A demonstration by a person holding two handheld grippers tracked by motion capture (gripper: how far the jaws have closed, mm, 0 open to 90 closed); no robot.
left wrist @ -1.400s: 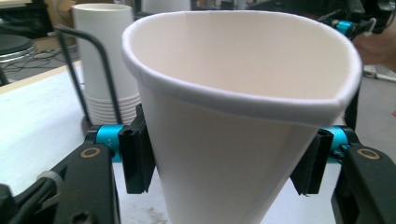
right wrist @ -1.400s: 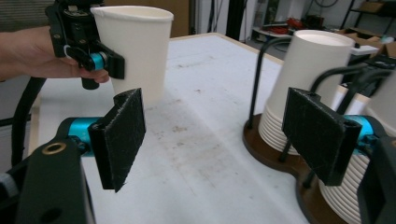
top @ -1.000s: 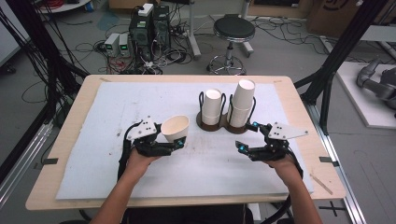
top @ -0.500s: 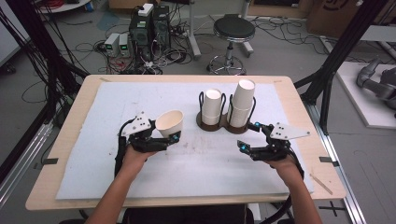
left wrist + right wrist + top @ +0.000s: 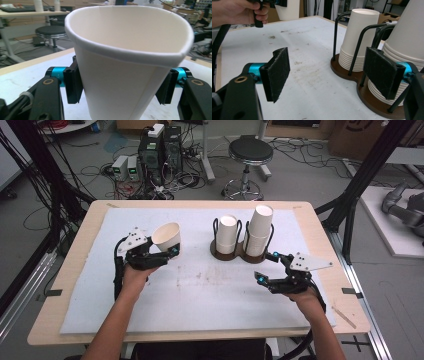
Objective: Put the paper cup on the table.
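Observation:
A white paper cup (image 5: 167, 238) (image 5: 125, 65) is held off the mat, mouth up and tilted, with my left gripper (image 5: 161, 251) (image 5: 122, 87) shut on its lower wall. A brown two-slot cup holder (image 5: 239, 254) (image 5: 352, 75) stands mid-table. Its left slot holds a short stack of cups (image 5: 228, 234) (image 5: 358, 42); its right slot holds a taller stack (image 5: 259, 231) (image 5: 407, 50). My right gripper (image 5: 268, 266) (image 5: 332, 75) stands open just in front of the taller stack, nothing between its pads.
A white mat (image 5: 210, 290) covers most of the wooden table (image 5: 65, 285). Black frame posts rise at both sides. Behind the table stand a stool (image 5: 247, 157), computer boxes and cables on the floor.
My left gripper has carried the cup left and back while raising it more upright. The right gripper has barely moved.

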